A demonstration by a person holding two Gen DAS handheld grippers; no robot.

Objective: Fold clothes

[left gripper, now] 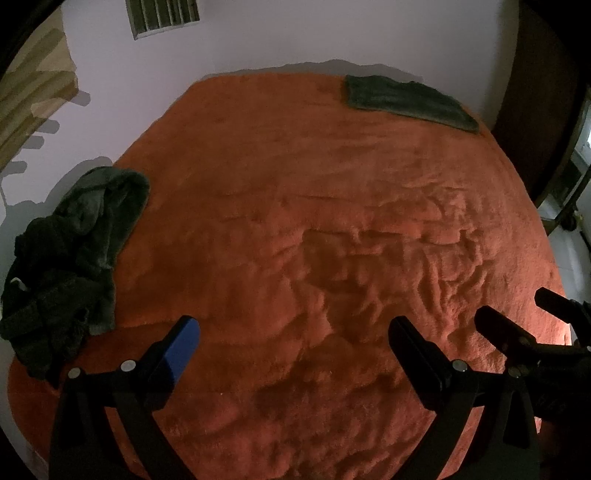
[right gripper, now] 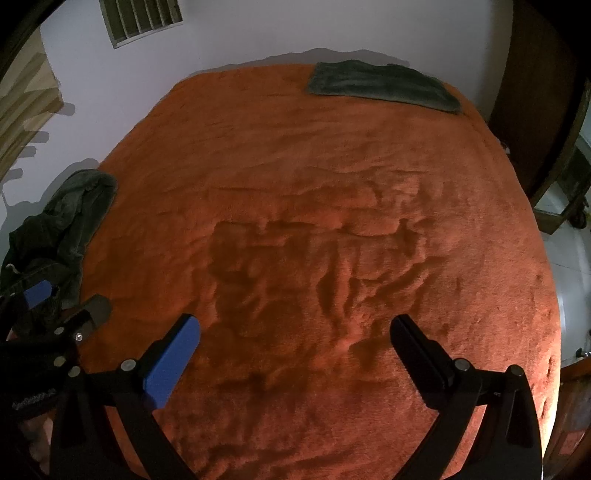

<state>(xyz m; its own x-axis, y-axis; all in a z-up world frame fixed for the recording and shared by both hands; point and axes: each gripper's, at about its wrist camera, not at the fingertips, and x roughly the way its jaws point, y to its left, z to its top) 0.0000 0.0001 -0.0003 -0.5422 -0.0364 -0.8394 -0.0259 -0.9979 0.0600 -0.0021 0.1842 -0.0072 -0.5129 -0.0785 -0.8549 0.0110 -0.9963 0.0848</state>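
A crumpled heap of dark clothes lies at the left edge of the orange plush blanket; the right wrist view shows the heap too. A folded grey-green garment lies flat at the far right corner, seen from the right wrist as well. My left gripper hovers over the near blanket, jaws wide open with nothing between them. My right gripper hangs open beside it, also holding nothing. The left gripper's fingers show at the left of the right wrist view, close to the heap.
A white wall with a barred vent backs the bed. Wooden stair steps rise at the far left. A dark wooden door stands at the right, with pale floor beyond the blanket's right edge.
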